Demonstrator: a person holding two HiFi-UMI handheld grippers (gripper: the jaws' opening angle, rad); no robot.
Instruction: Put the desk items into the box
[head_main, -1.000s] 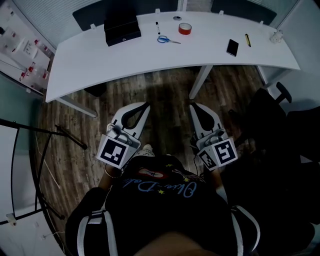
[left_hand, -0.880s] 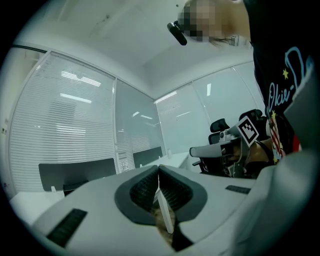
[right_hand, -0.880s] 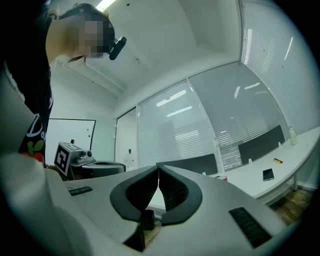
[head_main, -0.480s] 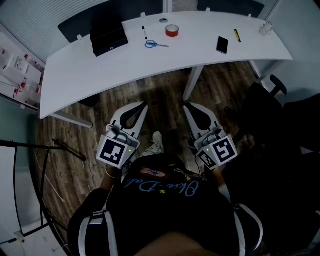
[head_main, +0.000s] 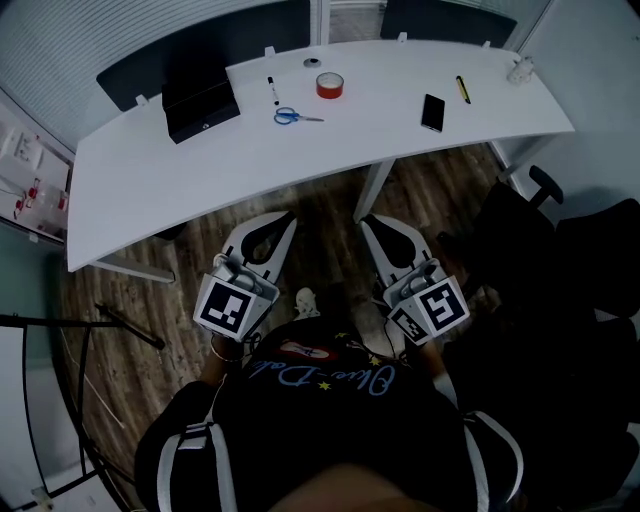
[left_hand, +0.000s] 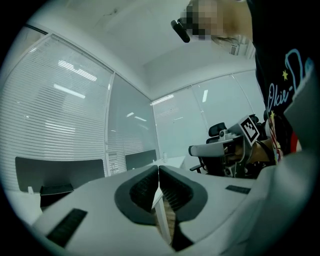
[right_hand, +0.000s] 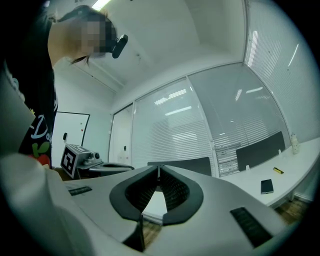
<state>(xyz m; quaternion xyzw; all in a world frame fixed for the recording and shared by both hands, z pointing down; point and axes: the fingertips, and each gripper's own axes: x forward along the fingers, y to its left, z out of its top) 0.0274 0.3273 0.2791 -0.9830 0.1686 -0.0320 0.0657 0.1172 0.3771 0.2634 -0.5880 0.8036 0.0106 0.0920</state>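
Head view: the white desk (head_main: 300, 160) arcs across the top. The black box (head_main: 200, 98) sits at eleven o'clock. The marker (head_main: 272, 90), scissors (head_main: 297, 117) and red tape roll (head_main: 329, 86) cluster near twelve. The phone (head_main: 432, 112) and yellow pen (head_main: 463, 89) lie at one o'clock. The left gripper (head_main: 289, 215) and right gripper (head_main: 366, 219) point toward twelve over the wooden floor (head_main: 200, 200), well apart from every item.

Left gripper view: jaws pressed together, nothing in them, and the right gripper shows at three o'clock.

Right gripper view: jaws have just eased apart a hair, tips all but touching, nothing between. The phone lies at four o'clock.
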